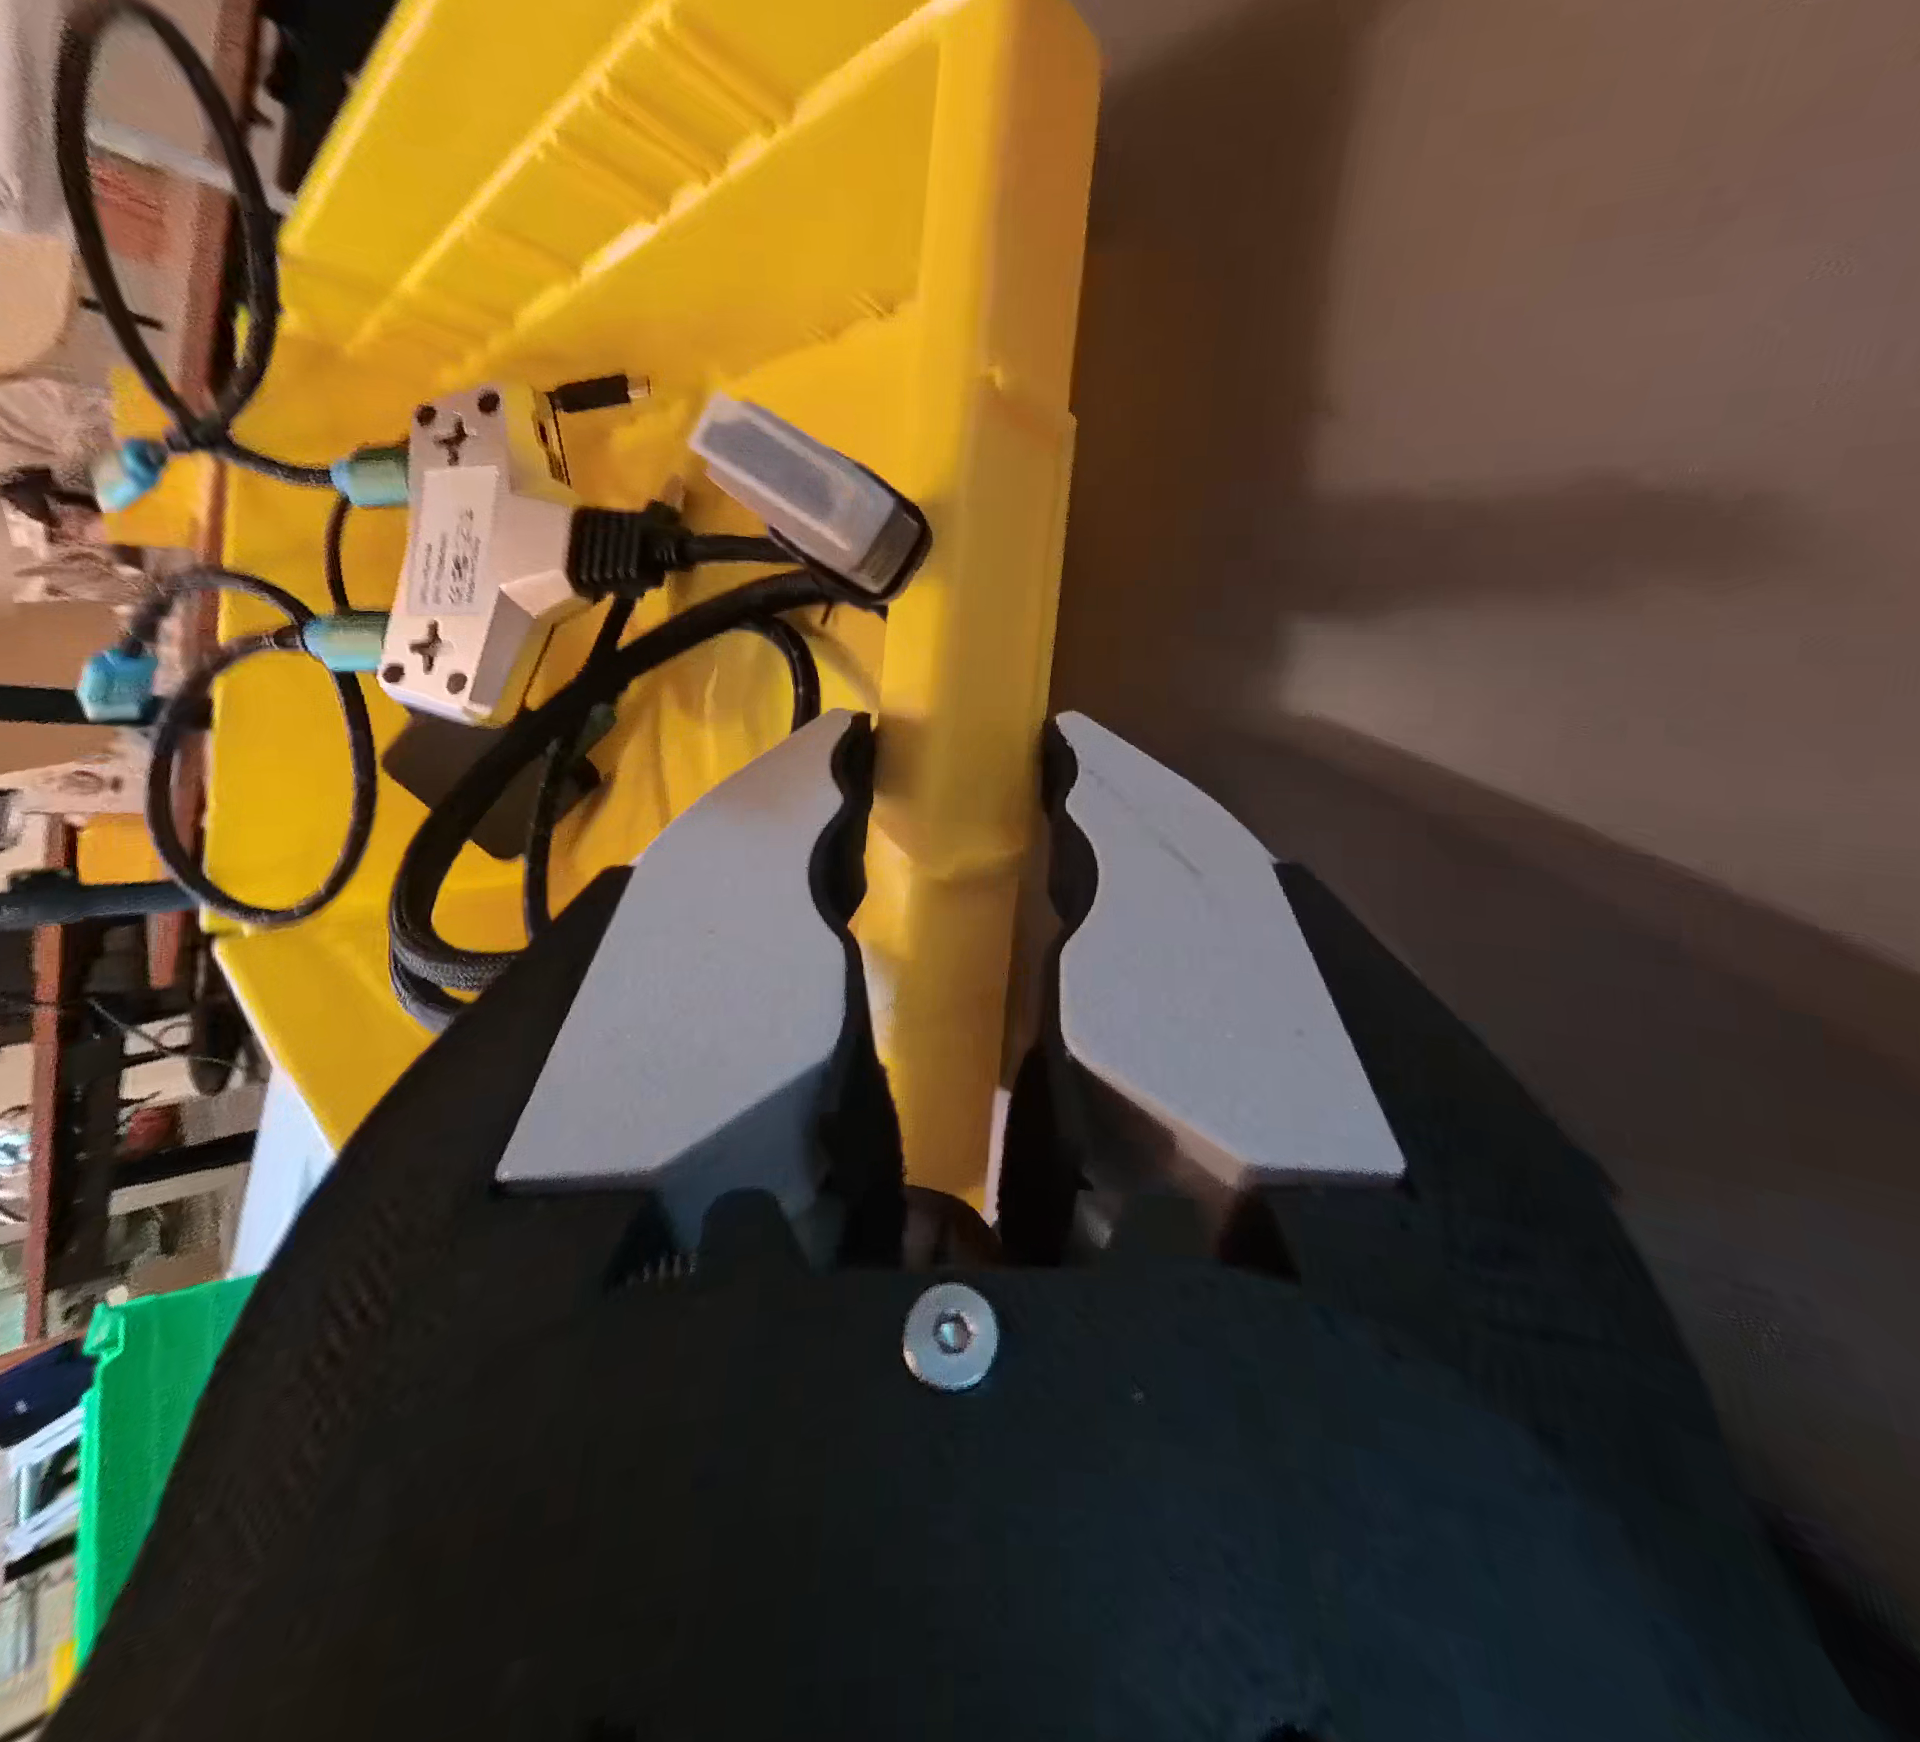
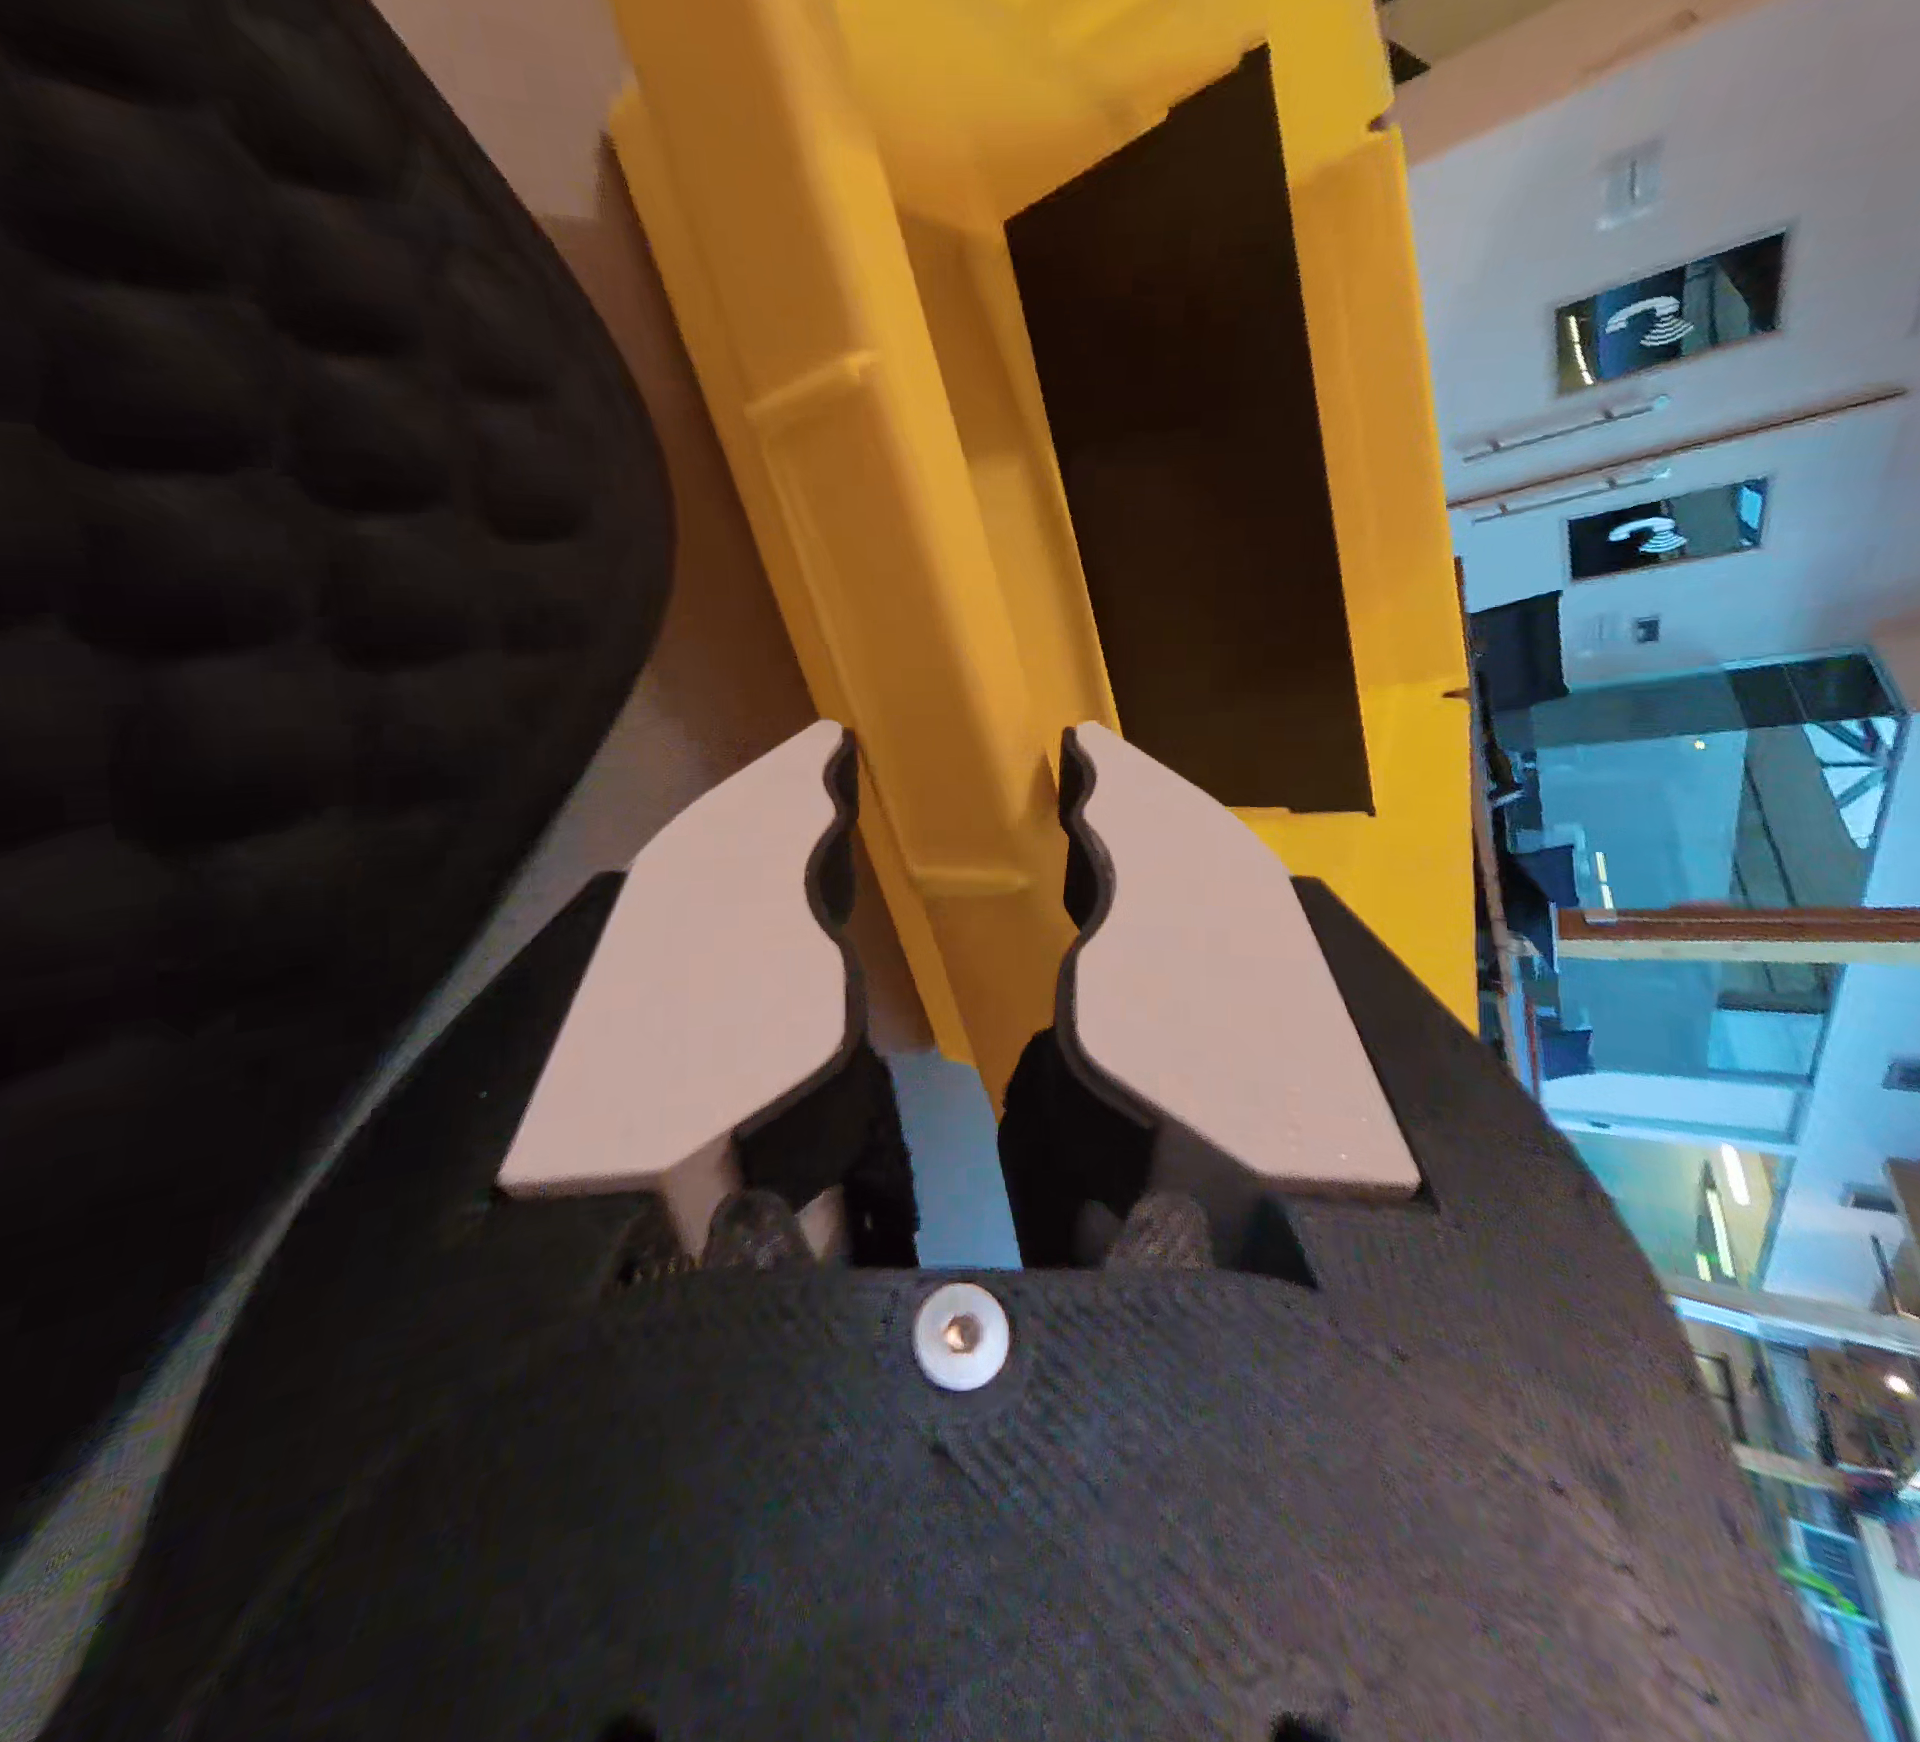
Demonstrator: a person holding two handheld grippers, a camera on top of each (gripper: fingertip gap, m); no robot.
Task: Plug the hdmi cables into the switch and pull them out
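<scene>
In the left wrist view, the left gripper point(image 1: 956, 736) has its jaws clamped on the rim of a yellow bin point(image 1: 997, 549), one grey finger inside the wall and one outside. Just past the inner finger, on the bin's floor, a bundle of black braided cables point(image 1: 499, 861) curls toward the near corner. Beyond it lies the white switch point(image 1: 468, 560), underside up, with two teal-ended hdmi cables point(image 1: 364, 482) plugged into its far edge and a black plug point(image 1: 623, 549) in its near edge. A grey adapter point(image 1: 805, 497) rests beside the gripped wall. Farther on, the bin's ribbed end wall rises.

In the right wrist view, the right gripper point(image 2: 956, 742) grips the opposite rim of the same bin point(image 2: 935, 404), jaws closed on the yellow lip. A black padded surface point(image 2: 260, 393) sits beside the bin's outer wall. A dark sheet point(image 2: 1184, 445) lies inside the bin.
</scene>
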